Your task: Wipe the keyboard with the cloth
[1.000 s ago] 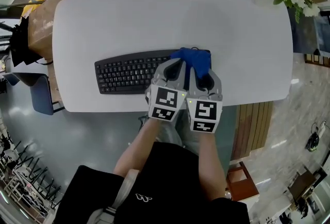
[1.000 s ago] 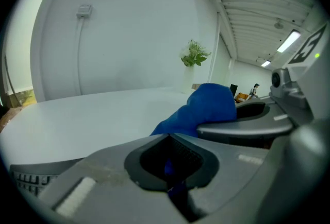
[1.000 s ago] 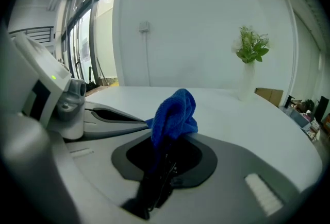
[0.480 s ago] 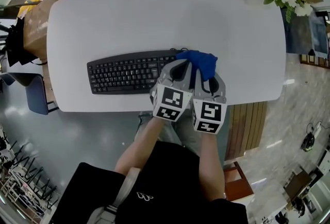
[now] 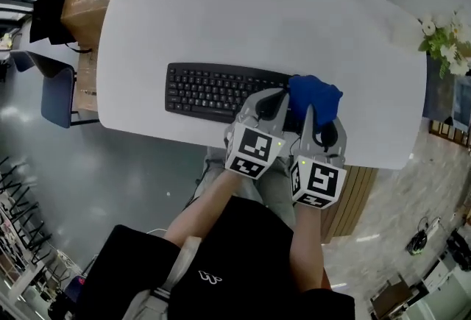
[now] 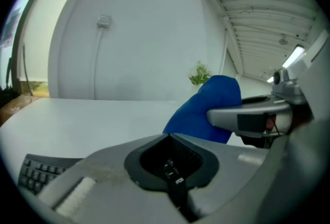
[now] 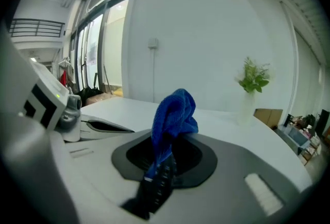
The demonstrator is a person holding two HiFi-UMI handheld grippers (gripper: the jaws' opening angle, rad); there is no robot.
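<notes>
White table (image 5: 221,9), keyboard (image 5: 213,93), right tongs (image 5: 308,115) pinching cloth (image 5: 315,96)

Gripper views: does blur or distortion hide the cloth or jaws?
Right gripper view: fisheye bowing, dark corners, yet the cloth reads sharp, pinched in shut jaws. Left gripper view: same bowing, bright lamp glare upper right, jaws shut and empty, slightly soft.

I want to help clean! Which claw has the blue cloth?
The right claw: it is shut on the blue cloth, which bunches up above it. The left claw is shut too, with nothing in it.
</notes>
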